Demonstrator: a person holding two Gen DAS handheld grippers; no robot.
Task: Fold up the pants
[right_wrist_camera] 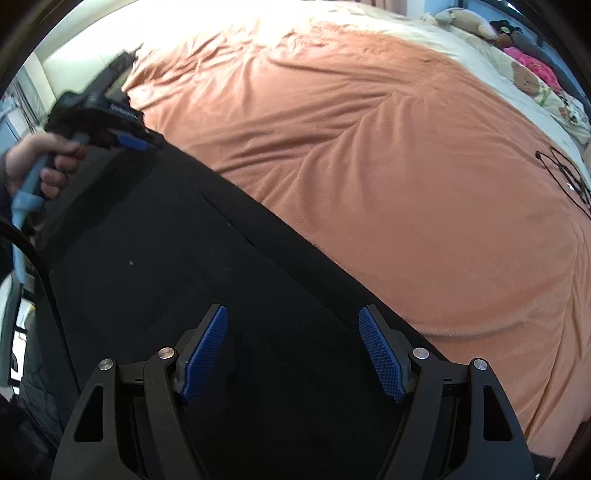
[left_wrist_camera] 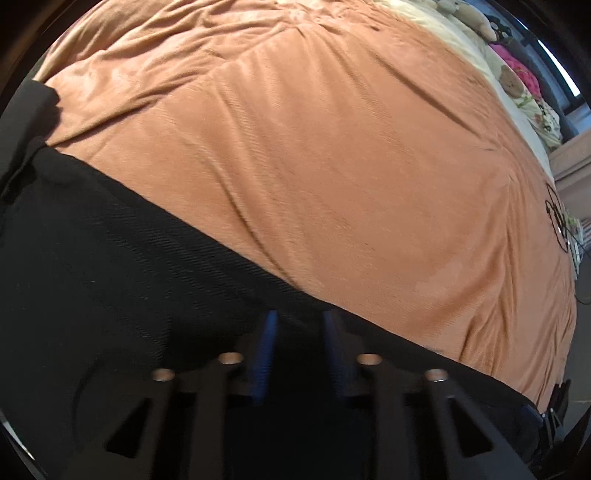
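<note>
Black pants (left_wrist_camera: 110, 277) lie flat along the near edge of a bed with an orange blanket (left_wrist_camera: 314, 166). My left gripper (left_wrist_camera: 300, 321) has its blue pads close together on the pants' far edge; it shows in the right wrist view (right_wrist_camera: 146, 144) at the pants' far corner, held by a hand. In the right wrist view the pants (right_wrist_camera: 177, 266) fill the lower left. My right gripper (right_wrist_camera: 291, 317) is open, its blue pads wide apart just above the black cloth, holding nothing.
Stuffed toys (right_wrist_camera: 472, 22) and pink cloth (right_wrist_camera: 532, 64) lie at the far right of the bed. A thin black cable (right_wrist_camera: 569, 177) lies on the blanket at the right. A cream sheet (left_wrist_camera: 461, 48) lies beyond the blanket.
</note>
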